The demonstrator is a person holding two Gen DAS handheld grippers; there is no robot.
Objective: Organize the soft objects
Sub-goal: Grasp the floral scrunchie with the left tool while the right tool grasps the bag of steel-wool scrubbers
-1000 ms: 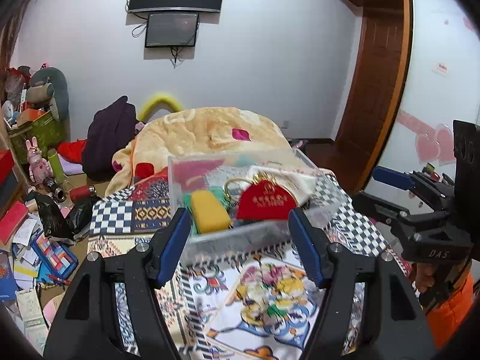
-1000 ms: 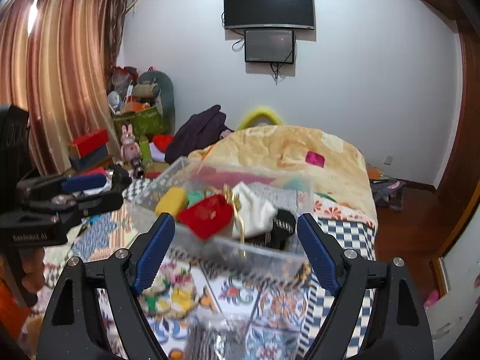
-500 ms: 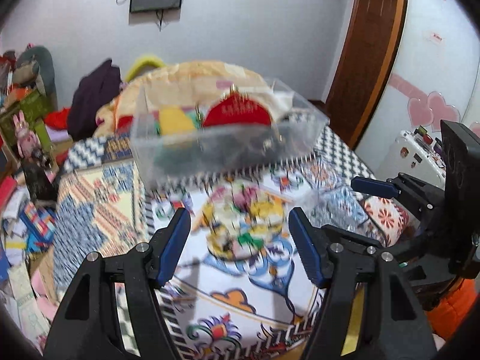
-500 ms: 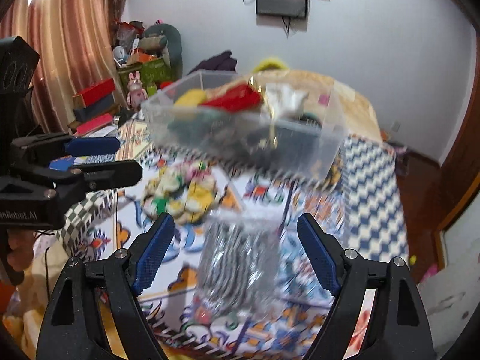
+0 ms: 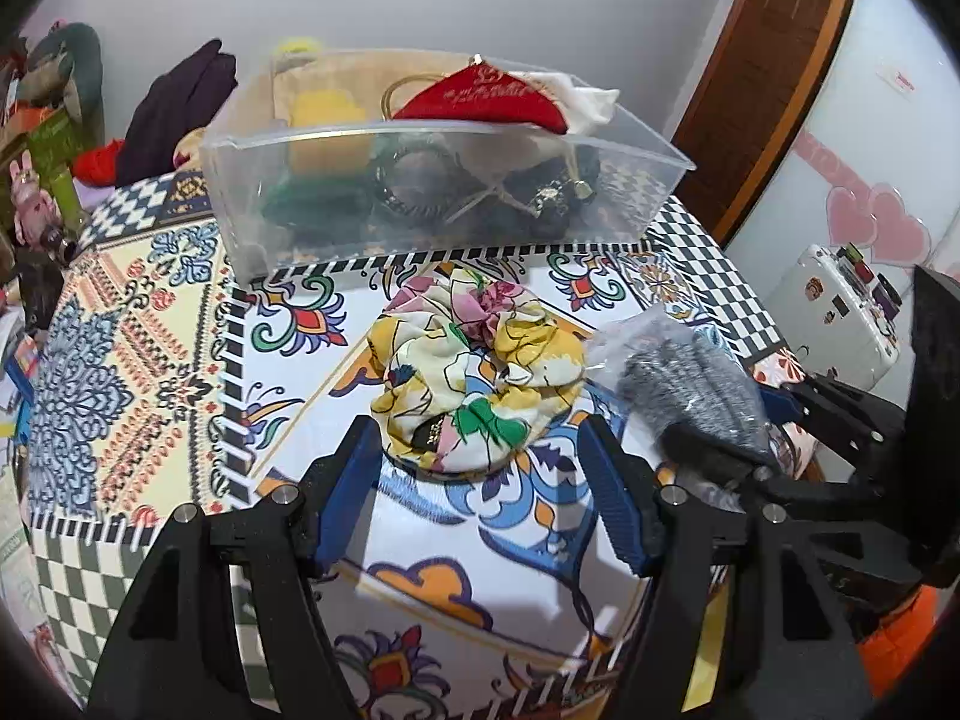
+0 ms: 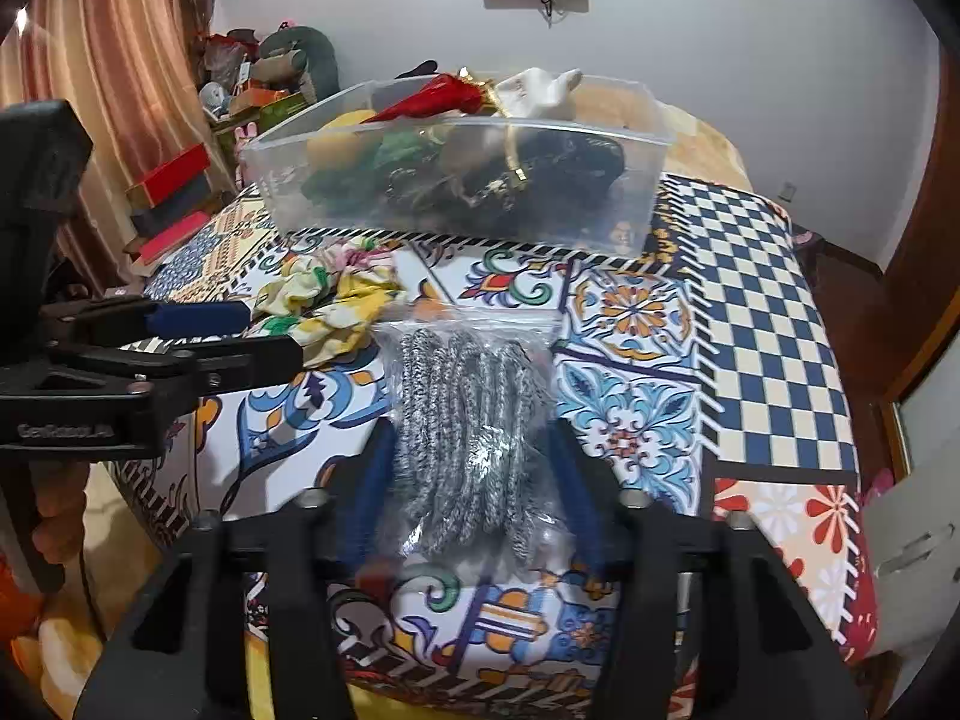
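Note:
A floral fabric scrunchie [image 5: 477, 369] lies on the patterned cloth, also in the right wrist view [image 6: 327, 300]. My left gripper [image 5: 483, 471] is open, its fingers on either side of the scrunchie's near edge. A clear bag of grey knit items [image 6: 468, 432] lies to its right, also in the left wrist view [image 5: 690, 381]. My right gripper [image 6: 471, 468] has its fingers on both sides of the bag, touching it. A clear plastic bin [image 5: 432, 198] behind holds a red pouch [image 5: 486, 99], a yellow item and dark items.
The patterned cloth [image 6: 750, 312] covers the table, with its front edge near me. A wooden door [image 5: 762, 60] and a white appliance [image 5: 840, 312] stand to the right. Boxes and toys [image 6: 174, 180] are piled by the curtain on the left.
Both grippers have dropped and moved forward over the table. The left now brackets the scrunchie. The right has narrowed around the bag of grey knit items.

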